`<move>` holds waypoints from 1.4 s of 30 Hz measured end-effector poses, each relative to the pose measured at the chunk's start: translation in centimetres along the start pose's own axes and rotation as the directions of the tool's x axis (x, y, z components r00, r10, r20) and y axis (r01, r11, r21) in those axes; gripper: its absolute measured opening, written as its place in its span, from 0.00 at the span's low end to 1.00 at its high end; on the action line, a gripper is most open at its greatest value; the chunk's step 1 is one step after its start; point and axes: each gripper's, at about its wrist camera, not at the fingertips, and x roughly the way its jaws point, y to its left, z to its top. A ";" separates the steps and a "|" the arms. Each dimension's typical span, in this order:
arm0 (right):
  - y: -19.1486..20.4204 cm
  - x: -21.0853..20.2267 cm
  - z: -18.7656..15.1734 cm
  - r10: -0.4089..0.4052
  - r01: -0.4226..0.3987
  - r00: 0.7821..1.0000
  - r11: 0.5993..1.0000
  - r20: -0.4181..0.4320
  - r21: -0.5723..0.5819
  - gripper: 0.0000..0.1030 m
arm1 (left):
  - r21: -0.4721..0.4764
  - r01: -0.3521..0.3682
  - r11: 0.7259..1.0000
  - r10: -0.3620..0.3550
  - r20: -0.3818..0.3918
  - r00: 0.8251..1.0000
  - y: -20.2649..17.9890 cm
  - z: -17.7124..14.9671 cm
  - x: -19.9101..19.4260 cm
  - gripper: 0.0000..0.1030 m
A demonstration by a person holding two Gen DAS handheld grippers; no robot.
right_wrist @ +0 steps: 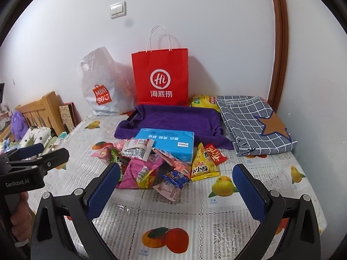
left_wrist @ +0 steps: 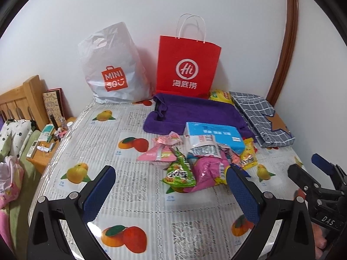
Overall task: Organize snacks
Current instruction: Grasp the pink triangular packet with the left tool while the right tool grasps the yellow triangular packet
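Observation:
A heap of snack packets (left_wrist: 195, 158) (right_wrist: 156, 162) lies mid-table: a green packet (left_wrist: 180, 173), a pink bag (left_wrist: 208, 171) (right_wrist: 134, 173), a yellow packet (right_wrist: 201, 166), a red one (right_wrist: 214, 155), with a light blue box (left_wrist: 216, 134) (right_wrist: 169, 140) behind. My left gripper (left_wrist: 171, 175) is open just short of the heap, nothing between its blue pads. My right gripper (right_wrist: 176, 172) is open too, its left pad beside the pink bag, holding nothing. The right gripper (left_wrist: 312, 169) also shows at the right edge of the left wrist view.
A red paper bag (left_wrist: 187, 69) (right_wrist: 161, 78) and a white plastic bag (left_wrist: 112, 69) (right_wrist: 102, 86) stand against the wall. A purple towel (left_wrist: 195, 112) (right_wrist: 173, 119), a yellow pack (right_wrist: 203, 101) and a folded checked cloth (left_wrist: 262, 117) (right_wrist: 253, 121) lie behind the heap. A bed and nightstand (left_wrist: 45, 147) sit left.

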 end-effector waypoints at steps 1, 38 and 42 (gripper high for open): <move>0.0 0.1 0.0 0.000 0.000 1.000 1.000 -0.006 0.001 1.00 | 0.000 -0.003 1.000 0.003 -0.002 1.000 0.1 0.0 0.1 0.99; -6.6 16.2 0.5 -0.051 0.057 0.975 0.998 -0.216 0.022 0.74 | 0.029 -0.055 0.998 0.059 -0.150 0.987 1.4 3.4 12.2 0.99; -6.9 18.4 0.1 -0.035 0.039 0.967 0.999 -0.253 0.011 0.72 | -0.015 -0.045 0.999 0.041 -0.180 0.983 2.3 3.3 13.2 0.99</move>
